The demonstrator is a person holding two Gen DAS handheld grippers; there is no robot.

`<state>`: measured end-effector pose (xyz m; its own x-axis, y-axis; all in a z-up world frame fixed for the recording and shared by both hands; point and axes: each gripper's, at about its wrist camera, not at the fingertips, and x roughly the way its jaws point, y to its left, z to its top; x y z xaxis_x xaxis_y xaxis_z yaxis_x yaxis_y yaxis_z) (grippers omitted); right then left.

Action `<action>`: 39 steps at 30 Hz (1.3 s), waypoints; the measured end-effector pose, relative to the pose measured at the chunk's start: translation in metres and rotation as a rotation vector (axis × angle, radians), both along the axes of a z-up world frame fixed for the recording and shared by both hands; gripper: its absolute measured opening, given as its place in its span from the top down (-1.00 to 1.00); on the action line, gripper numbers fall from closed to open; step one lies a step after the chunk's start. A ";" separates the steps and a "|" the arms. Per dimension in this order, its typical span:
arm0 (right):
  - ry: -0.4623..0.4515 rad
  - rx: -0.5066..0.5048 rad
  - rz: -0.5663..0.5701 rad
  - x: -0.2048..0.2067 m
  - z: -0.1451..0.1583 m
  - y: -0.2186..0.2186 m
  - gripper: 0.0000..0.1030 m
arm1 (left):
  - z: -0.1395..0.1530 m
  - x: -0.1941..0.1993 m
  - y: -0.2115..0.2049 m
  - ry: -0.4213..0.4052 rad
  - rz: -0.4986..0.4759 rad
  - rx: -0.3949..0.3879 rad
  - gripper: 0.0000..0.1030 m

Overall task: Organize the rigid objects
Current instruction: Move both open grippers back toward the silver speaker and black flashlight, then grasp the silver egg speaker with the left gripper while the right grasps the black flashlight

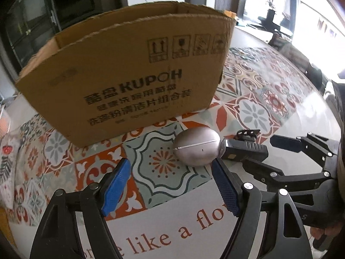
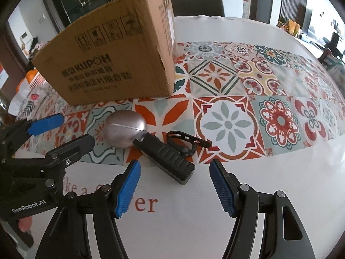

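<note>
The smooth silver egg-shaped metal case (image 1: 197,146) lies on the desk (image 2: 269,172) over the patterned tile-print cloth (image 2: 226,82); I judge it rigid, light and slippery, so my left tongs (image 1: 170,185) should close across its short axis, pads on either side of the seam line; a glancing grip would likely squirt it out. From my left tongs it sits at about 1 o'clock, just beyond the pad tips, not between them. The black ribbed rectangular plastic device (image 2: 167,159) touches the case's end and lies at about 12 o'clock from my right tongs (image 2: 174,183), its near end just ahead of the gap; I judge it stiff, with ribs that give friction; grasp across its narrow width. A black plastic clip strap (image 2: 185,141) lies beside it. The open brown cardboard box (image 1: 129,79) stands at 11 o'clock, behind both items. Both tongs stand apart, holding nothing.
</note>
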<state>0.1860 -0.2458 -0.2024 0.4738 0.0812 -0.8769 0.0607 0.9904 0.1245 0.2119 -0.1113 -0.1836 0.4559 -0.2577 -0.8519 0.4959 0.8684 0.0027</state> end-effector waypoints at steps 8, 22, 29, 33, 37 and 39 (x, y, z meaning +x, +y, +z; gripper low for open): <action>0.013 -0.030 0.037 0.006 -0.011 0.000 -0.31 | -0.011 0.007 -0.010 0.027 -0.106 -0.007 -0.44; 0.003 -0.074 0.066 0.016 -0.019 0.001 -0.26 | -0.025 0.023 -0.026 0.085 -0.242 -0.046 -0.29; -0.015 -0.094 0.069 0.019 -0.019 -0.005 -0.07 | -0.030 0.029 -0.038 0.097 -0.266 -0.070 -0.28; -0.025 -0.097 0.060 0.020 -0.019 -0.011 0.02 | -0.034 0.031 -0.042 0.097 -0.262 -0.081 -0.23; -0.034 -0.095 0.046 0.019 -0.020 -0.015 0.06 | -0.035 0.030 -0.043 0.087 -0.251 -0.094 -0.22; -0.038 -0.093 0.034 0.020 -0.021 -0.016 0.09 | -0.038 0.030 -0.043 0.094 -0.245 -0.098 -0.21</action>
